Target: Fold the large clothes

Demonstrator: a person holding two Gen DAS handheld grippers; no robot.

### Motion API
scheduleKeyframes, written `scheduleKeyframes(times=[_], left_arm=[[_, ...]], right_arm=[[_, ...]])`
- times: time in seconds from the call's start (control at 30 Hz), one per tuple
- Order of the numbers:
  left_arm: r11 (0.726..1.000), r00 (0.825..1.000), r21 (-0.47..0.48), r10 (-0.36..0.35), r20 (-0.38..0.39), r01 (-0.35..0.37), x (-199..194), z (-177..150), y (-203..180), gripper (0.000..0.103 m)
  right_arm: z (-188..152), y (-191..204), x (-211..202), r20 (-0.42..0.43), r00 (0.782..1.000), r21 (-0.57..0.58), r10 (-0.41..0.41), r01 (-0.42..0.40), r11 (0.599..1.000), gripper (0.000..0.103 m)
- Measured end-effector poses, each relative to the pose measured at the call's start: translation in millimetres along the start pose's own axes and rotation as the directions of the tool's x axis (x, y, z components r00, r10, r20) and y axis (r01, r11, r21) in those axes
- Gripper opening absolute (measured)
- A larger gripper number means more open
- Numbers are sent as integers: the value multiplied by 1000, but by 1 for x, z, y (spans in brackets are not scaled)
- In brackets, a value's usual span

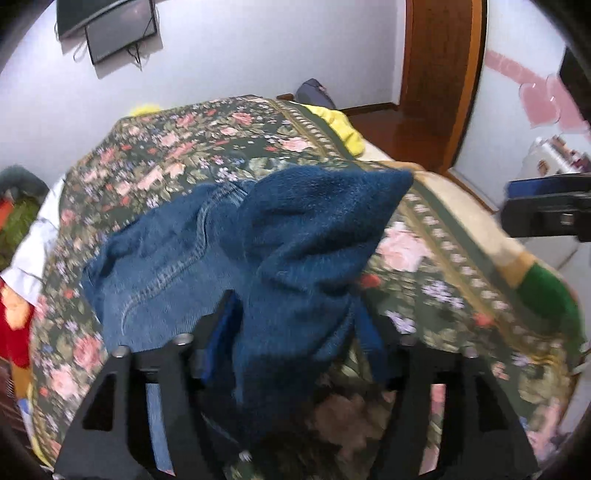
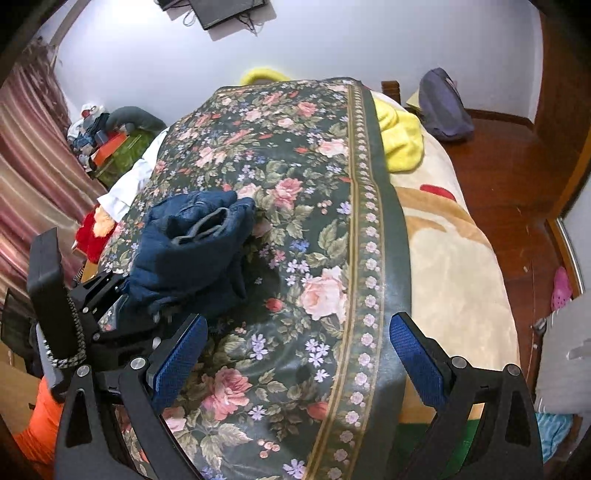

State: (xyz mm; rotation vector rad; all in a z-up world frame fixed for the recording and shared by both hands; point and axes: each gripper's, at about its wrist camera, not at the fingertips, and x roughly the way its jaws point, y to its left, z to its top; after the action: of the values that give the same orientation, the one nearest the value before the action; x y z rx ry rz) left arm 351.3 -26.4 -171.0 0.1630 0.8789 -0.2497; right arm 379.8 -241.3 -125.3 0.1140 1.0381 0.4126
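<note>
A blue denim garment with a fleecy blue lining (image 1: pixel 295 236) lies bunched on the floral bedspread (image 1: pixel 177 147). My left gripper (image 1: pixel 295 325) is shut on a fold of the garment, which drapes over and between its blue-padded fingers. In the right wrist view the same garment (image 2: pixel 195 243) is a rumpled heap at the left, with the left gripper's black body (image 2: pixel 107 299) clamped to its near edge. My right gripper (image 2: pixel 299 354) is open and empty, held above the bedspread (image 2: pixel 295 184) to the right of the garment. Its edge shows at the far right of the left wrist view (image 1: pixel 546 214).
A yellow blanket (image 2: pixel 399 140) and a beige blanket (image 2: pixel 454 266) lie on the bed's right side. A dark bag (image 2: pixel 443 107) sits on the wooden floor (image 2: pixel 509 173). Clothes and boxes pile up (image 2: pixel 107 136) at the left by a striped curtain (image 2: pixel 33 155). A screen (image 1: pixel 118 33) hangs on the wall.
</note>
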Motion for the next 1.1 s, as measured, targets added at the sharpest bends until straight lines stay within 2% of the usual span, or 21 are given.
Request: scheduleKeyframes(times=[0.2,0.3,0.33,0.4,0.47,0.6,0.67,0.77,0.87,0.93,1.03,1.1], left_arm=[[996,994,-64,64,86,-59,-52,-13,21,65],[990,985,-115,102,142,-86,-79,-17,47,73],[986,981,-132,118,152,-98,-84,-18,56,79],[977,974,-167,159,158,-133,-89,-21,75,83],[966,974,-197,191,124,-165,-84,-25,92,83],[956,988,-253,151,0,-146,-52,-42,113,83],[954,989,-261,138,-42,-145,-37,-53,114,83],[954,994,-280,99,-42,-106,-28,-69,112,87],[956,995,-278,84,-46,-94,-24,-82,108,92],[958,995,-270,87,-42,-95,-23,-92,103,93],[953,998,-297,47,-50,-60,-24,-101,106,95],[950,997,-307,28,-74,-50,-24,-105,110,97]], right_arm=[[8,27,-7,26,999,-66,31,-29,997,99],[17,47,-7,40,998,-106,54,-49,993,99],[21,58,-5,45,997,-122,64,-58,991,99],[27,71,-2,48,995,-141,83,-75,987,99],[34,89,10,37,994,-165,107,-99,981,100],[39,109,44,-15,995,-192,95,-96,977,100],[38,111,72,-77,995,-194,59,-73,978,100],[29,101,101,-139,990,-205,-19,-10,979,100],[17,81,115,-187,982,-188,-21,-15,982,102],[8,68,117,-190,981,-181,-29,-6,984,103],[1,56,117,-207,978,-174,-20,-17,985,103],[-4,50,115,-211,977,-183,-43,4,983,103]])
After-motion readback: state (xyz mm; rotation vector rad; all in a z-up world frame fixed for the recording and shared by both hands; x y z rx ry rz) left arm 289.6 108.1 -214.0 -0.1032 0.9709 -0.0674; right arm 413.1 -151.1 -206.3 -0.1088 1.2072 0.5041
